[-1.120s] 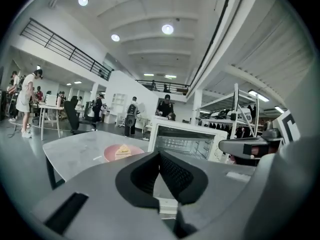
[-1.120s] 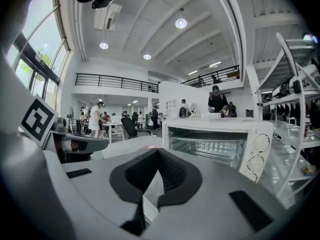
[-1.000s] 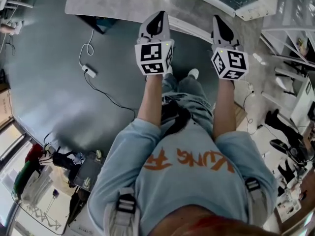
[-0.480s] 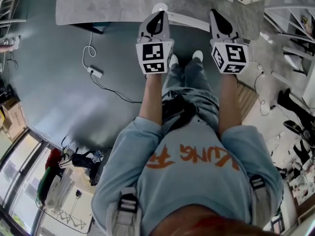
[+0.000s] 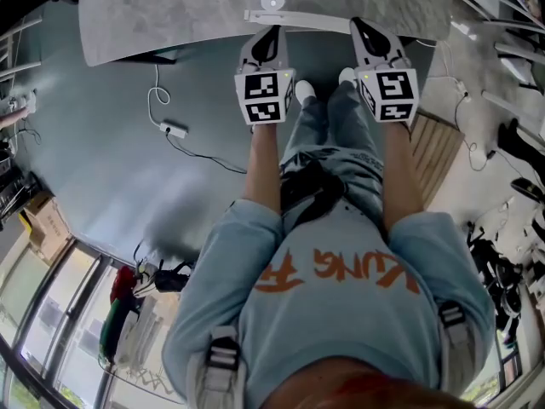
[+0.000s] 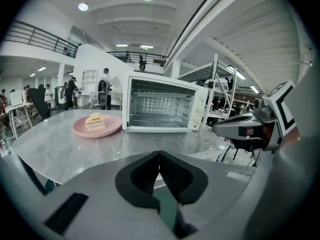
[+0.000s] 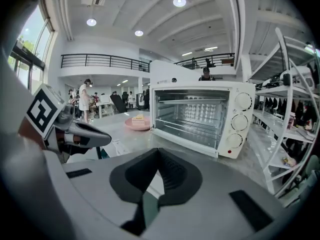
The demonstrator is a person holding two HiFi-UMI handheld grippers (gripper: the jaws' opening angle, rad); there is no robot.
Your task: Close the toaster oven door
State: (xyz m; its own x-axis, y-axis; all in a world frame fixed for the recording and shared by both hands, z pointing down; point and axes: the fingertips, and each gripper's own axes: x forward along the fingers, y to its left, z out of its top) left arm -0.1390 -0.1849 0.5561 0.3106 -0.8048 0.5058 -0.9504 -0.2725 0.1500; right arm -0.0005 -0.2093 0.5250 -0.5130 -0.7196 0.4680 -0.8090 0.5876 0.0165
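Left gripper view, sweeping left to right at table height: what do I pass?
Pink plate with a cake slice → toaster oven, door open → right claw, shut.

Cake slice [image 6: 94,121] on pink plate [image 6: 111,127], marble table [image 6: 60,151]; white cable [image 5: 171,129] on grey floor [image 5: 85,177]
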